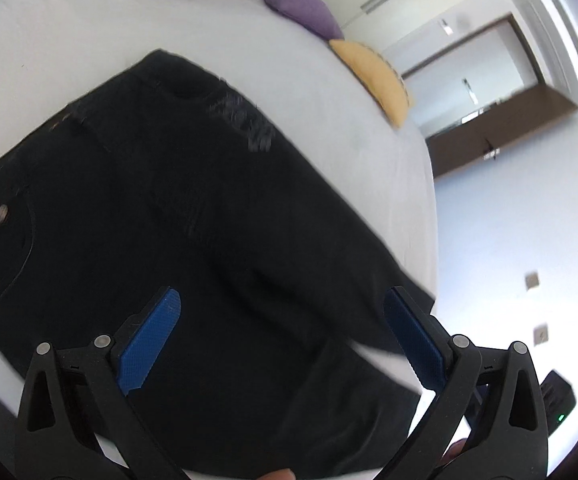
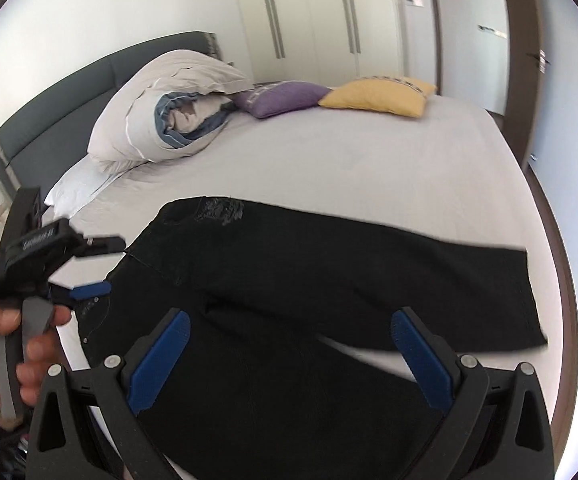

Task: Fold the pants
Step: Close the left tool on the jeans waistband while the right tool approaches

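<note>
Black pants (image 1: pixel 169 208) lie spread flat on the white bed (image 1: pixel 69 40), waist toward the left, legs running right. They also show in the right wrist view (image 2: pixel 329 272), with both legs parted near the hems. My left gripper (image 1: pixel 281 312) is open and empty, hovering above the thigh area. It also shows in the right wrist view (image 2: pixel 101 268), held by a hand over the waistband. My right gripper (image 2: pixel 289 336) is open and empty, above the nearer leg.
A rolled duvet and pillow (image 2: pixel 161 116), a purple cushion (image 2: pixel 281 96) and a yellow cushion (image 2: pixel 377 96) sit at the head of the bed (image 2: pixel 369 168). A dark headboard (image 2: pixel 61 96) and white wardrobe doors (image 2: pixel 313 12) stand behind. The bed edge (image 1: pixel 425 184) drops to pale floor.
</note>
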A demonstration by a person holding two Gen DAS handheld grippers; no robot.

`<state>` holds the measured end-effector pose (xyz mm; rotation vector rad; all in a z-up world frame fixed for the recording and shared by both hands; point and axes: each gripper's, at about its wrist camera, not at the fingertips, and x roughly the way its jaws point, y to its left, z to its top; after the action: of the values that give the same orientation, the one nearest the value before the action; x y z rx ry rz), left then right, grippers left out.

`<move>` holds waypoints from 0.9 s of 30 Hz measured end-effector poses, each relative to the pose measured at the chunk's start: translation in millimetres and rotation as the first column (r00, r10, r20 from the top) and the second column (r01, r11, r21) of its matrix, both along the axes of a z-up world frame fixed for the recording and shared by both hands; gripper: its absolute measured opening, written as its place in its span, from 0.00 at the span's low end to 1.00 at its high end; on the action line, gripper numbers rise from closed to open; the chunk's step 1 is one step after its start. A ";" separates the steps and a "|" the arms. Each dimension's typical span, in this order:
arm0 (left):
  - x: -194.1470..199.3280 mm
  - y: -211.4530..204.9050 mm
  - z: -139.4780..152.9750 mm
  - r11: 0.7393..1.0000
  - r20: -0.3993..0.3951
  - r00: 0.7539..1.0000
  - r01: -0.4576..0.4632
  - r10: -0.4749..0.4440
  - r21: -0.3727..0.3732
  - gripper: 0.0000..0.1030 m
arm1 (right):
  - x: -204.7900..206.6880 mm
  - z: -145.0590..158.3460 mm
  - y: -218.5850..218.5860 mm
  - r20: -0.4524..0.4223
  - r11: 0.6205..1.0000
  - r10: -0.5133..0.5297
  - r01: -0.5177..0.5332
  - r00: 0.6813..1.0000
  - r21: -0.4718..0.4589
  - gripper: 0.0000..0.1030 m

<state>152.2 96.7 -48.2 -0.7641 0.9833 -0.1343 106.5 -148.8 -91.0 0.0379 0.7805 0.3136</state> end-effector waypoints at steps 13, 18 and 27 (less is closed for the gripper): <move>205.0 42.7 15.0 0.942 0.023 0.988 0.142 -0.156 0.303 0.90 | 153.1 -46.1 -3.2 -0.057 0.972 0.228 -0.231 0.972 -0.052 0.91; 251.6 26.2 4.5 0.740 -0.020 0.910 0.349 -0.414 0.575 0.69 | 200.5 -69.1 1.6 -0.106 0.939 0.329 -0.337 0.938 -0.068 0.79; 290.1 1.2 -80.0 0.280 -0.319 0.655 0.641 -0.685 0.715 0.63 | 255.5 -90.3 2.5 -0.164 0.872 0.469 -0.485 0.868 -0.072 0.76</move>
<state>442.3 97.9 -128.2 0.5557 1.1260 -0.4220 362.0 -146.3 -181.3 -0.2460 0.9440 0.7463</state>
